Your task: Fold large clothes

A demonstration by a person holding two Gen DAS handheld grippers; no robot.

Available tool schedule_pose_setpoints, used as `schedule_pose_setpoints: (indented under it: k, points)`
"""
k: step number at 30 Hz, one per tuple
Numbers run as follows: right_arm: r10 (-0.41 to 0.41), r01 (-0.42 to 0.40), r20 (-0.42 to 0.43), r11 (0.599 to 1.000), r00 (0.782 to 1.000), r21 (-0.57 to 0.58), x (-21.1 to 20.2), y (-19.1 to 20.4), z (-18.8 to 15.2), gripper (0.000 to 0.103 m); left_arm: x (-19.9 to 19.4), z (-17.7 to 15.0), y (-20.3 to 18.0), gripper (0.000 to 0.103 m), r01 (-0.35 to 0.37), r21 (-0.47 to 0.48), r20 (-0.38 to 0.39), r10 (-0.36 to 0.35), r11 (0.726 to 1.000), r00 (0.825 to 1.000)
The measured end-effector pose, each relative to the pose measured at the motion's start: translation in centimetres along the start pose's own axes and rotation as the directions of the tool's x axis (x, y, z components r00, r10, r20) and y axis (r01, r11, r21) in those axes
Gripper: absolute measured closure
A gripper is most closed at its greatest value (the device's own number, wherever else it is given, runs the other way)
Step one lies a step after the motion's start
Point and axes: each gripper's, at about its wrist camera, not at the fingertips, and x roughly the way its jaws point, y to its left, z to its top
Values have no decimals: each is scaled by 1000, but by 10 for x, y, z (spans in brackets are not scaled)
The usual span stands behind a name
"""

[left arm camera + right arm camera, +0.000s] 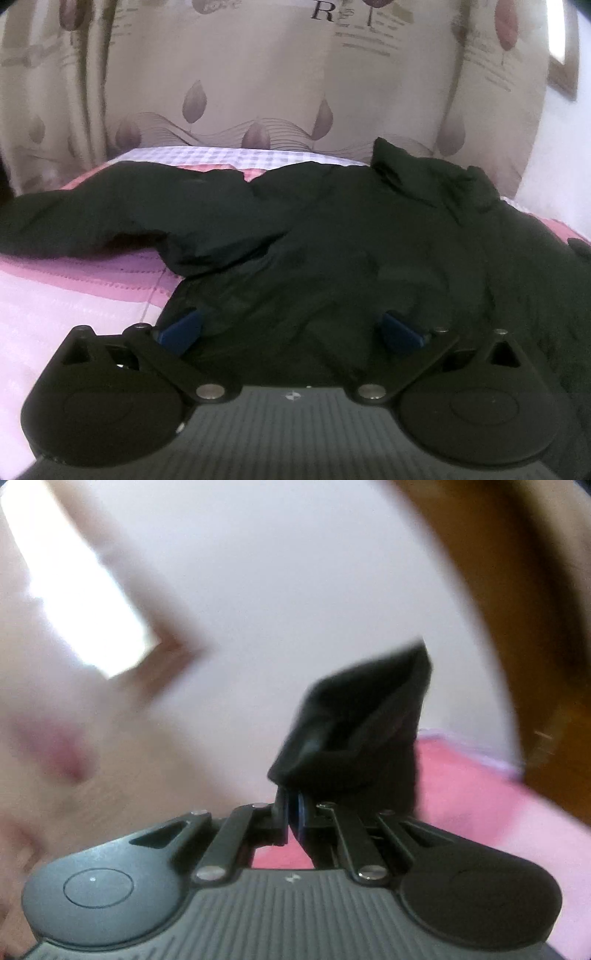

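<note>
A large black jacket lies spread on the pink and white bedcover, one sleeve stretched out to the left and the collar at the far right. My left gripper hovers low over the jacket's near hem. It is open, with its blue pads set wide apart and the fabric lying loose between them. In the blurred right wrist view, my right gripper is shut on a black sleeve cuff. The cuff sticks up past the fingertips, lifted above the pink bedcover.
A beige curtain with a leaf print hangs behind the bed's far edge. A pale wall and a framed window are on the right. The right wrist view shows a bright window and a curved brown wooden piece.
</note>
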Motion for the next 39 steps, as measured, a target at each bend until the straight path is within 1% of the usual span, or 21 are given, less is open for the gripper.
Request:
schedule_pose_setpoints:
  k: [2,4,7,9,11,14,18,20,23,26,28,29,30,31,32,33,34,35,37,38,39]
  points:
    - [102,-105,-51,993,993,-56,16,57,-23,99,-2,-1,1,0,-9,-10,9,9,1000,1000]
    - [190,-202,-122,975,974,-92,35,108,-57,99,-3,-1,3,0,-22,-28,11,22,999,1000]
    - [234,-279,-251,946,939,-162,67,169,-122,99,-1,0,7,0,-8,-55,3,8,998,1000]
    - [212,-295,-335,930,918,-220,87,198,-172,99,-2,0,8,0,1,-67,5,0,998,1000]
    - [172,-300,-391,908,904,-293,106,217,-217,99,-2,0,11,0,10,-80,7,-10,997,1000]
    - [126,-295,-430,888,894,-353,128,233,-269,99,-2,0,15,0,24,-99,12,-23,995,1000]
    - [83,-291,-480,878,873,-379,153,247,-313,99,-2,0,17,0,34,-118,16,-32,992,999]
    - [79,-317,-522,867,849,-385,155,246,-328,99,-3,-1,18,0,38,-128,20,-36,991,999]
    - [64,-303,-504,860,861,-410,155,245,-342,97,-2,0,19,0,39,-139,16,-37,990,999]
    - [21,-300,-478,801,878,-518,151,257,-354,94,-3,1,20,0,43,-139,14,-42,989,999]
    - [4,-324,-492,757,871,-567,144,264,-352,83,-10,4,28,0,60,-154,28,-56,986,998]
    - [4,-327,-487,745,873,-582,136,267,-348,82,-19,7,36,0,60,-176,47,-53,983,997]
    - [38,-344,-474,740,880,-578,125,268,-344,78,-27,9,45,0,52,-199,70,-39,979,997]
    - [98,-378,-458,725,884,-575,107,264,-337,72,-39,12,58,0,38,-225,95,-17,974,995]
    - [137,-406,-445,695,885,-594,92,263,-333,67,-51,16,75,0,25,-255,116,6,967,993]
    - [151,-419,-432,651,889,-634,78,262,-332,48,-59,20,90,0,15,-281,132,23,960,991]
    - [155,-418,-416,608,896,-675,67,261,-333,30,-67,25,108,0,-9,-315,146,58,949,988]
    - [161,-417,-400,559,902,-716,56,257,-335,25,-73,29,126,0,-50,-347,148,107,936,983]
    - [136,-422,-410,478,902,-770,46,250,-343,24,-74,39,166,0,-130,-421,115,195,898,974]
    - [109,-420,-419,456,901,-785,47,247,-348,24,-70,43,189,0,-151,-463,88,215,873,973]
    - [89,-419,-428,451,899,-788,48,242,-352,24,-64,46,209,2,-160,-495,62,218,854,974]
